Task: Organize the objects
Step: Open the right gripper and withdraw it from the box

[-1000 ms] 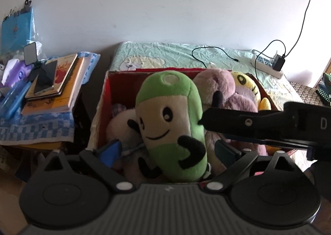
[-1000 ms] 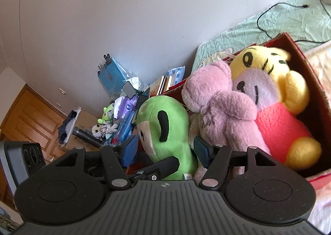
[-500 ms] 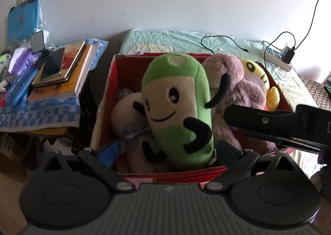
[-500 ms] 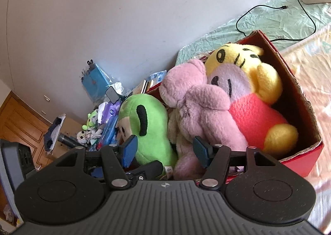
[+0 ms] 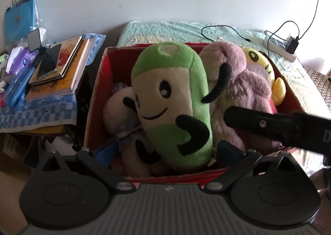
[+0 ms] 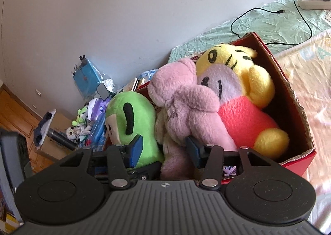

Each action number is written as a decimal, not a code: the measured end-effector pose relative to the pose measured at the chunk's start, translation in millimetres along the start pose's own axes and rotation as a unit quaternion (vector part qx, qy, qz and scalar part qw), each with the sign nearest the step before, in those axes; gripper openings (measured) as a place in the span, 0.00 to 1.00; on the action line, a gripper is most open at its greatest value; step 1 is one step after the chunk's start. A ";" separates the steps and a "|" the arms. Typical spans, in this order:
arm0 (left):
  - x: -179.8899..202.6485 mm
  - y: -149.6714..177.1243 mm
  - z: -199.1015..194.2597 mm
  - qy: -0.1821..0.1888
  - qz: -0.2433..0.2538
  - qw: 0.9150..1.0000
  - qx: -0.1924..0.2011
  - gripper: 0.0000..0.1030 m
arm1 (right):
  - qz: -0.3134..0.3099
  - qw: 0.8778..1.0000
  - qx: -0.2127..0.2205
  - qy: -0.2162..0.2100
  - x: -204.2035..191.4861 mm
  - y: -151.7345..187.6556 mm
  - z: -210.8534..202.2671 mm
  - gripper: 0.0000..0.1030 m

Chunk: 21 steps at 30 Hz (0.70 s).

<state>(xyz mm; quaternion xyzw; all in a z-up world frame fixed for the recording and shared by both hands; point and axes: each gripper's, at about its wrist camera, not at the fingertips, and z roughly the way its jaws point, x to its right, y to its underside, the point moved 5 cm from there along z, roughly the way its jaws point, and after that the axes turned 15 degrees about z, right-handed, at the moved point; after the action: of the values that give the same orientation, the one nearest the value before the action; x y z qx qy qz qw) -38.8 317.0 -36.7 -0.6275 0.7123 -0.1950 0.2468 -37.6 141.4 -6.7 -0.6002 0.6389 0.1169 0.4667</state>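
Left wrist view is showing a fuzzy green plush (image 5: 173, 102) sitting in the red cardboard box (image 5: 97, 98) among 3 other soft toys; no writing is reading clearly. Left gripper (image 5: 166, 150) and right gripper (image 6: 163, 148) are both standing apart, gripping nothing.

both wrist views look closely down into the red box (image 5: 99, 98).

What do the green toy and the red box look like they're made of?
The green toy looks like soft plush fabric: short matte pile, stitched face, felt-like black arms. The red box looks like cardboard: a ragged brown rim shows under its red, slightly glossy skin.
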 end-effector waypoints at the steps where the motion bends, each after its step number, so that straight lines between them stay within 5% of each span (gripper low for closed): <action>1: 0.1 -0.6 1.6 -0.002 0.001 1.000 -0.003 0.98 | -0.003 1.000 0.001 0.006 0.4 0.2 0.2 0.43; 7: 1.4 -4.6 4.0 -0.004 0.005 1.000 -0.007 0.98 | 0.006 1.000 -0.004 0.027 3.1 -3.8 2.3 0.33; 21: 6.8 -10.6 6.5 -0.009 0.012 1.000 -0.017 0.97 | 0.016 0.999 -0.019 0.046 2.9 -8.2 2.3 0.36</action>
<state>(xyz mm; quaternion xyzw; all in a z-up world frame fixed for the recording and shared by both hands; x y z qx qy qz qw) -27.1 309.0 -36.4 -0.6249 0.7206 -0.1748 0.2445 -28.9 139.1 -6.8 -0.6037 0.6667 0.1085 0.4233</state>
